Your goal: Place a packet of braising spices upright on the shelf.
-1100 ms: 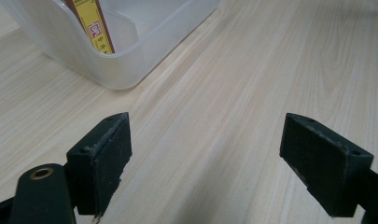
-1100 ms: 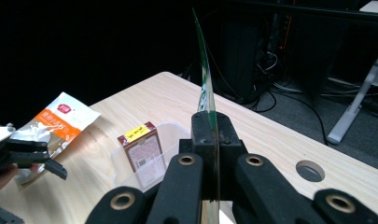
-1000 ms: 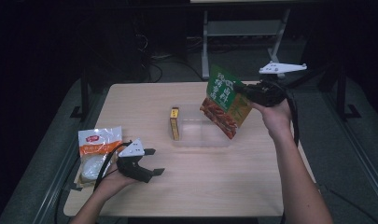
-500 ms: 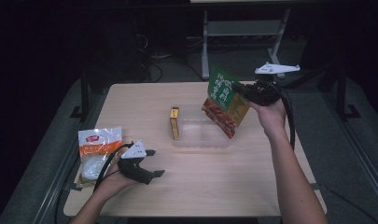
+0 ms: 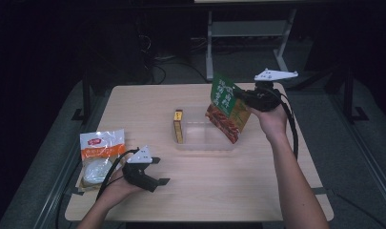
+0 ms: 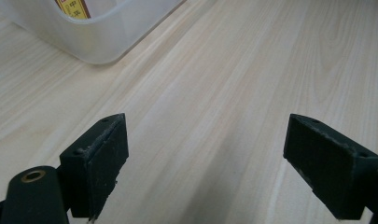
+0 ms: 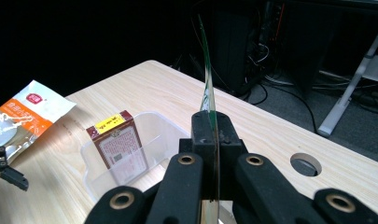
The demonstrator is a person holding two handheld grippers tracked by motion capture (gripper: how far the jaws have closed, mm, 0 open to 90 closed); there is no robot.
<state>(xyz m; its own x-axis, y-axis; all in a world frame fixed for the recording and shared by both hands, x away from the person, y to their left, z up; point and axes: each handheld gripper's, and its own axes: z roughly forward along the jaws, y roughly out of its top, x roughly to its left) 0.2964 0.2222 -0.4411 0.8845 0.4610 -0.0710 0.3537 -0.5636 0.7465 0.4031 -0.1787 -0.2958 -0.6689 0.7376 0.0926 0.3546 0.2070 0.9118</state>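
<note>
The right gripper (image 5: 240, 96), jaws clamped on the top edge of the green snack bag (image 5: 227, 109), holds it over the clear tub's (image 5: 205, 142) right end for lowering in beside the upright box (image 5: 178, 126), while the left gripper (image 5: 158, 171), jaws wide and empty, rests in front of the tub.

A flat green foil pouch (image 5: 227, 107) with white lettering and an orange-red picture panel shows between the black jaws of the right gripper (image 5: 241, 95). At nine o'clock of it, a maroon-and-yellow cardboard box (image 5: 178, 126) stands in a frosted clear plastic tub (image 5: 205, 142). At seven o'clock, an orange-and-white plastic packet (image 5: 98, 157) lies on the pale wood-grain table (image 5: 219, 191).
</note>
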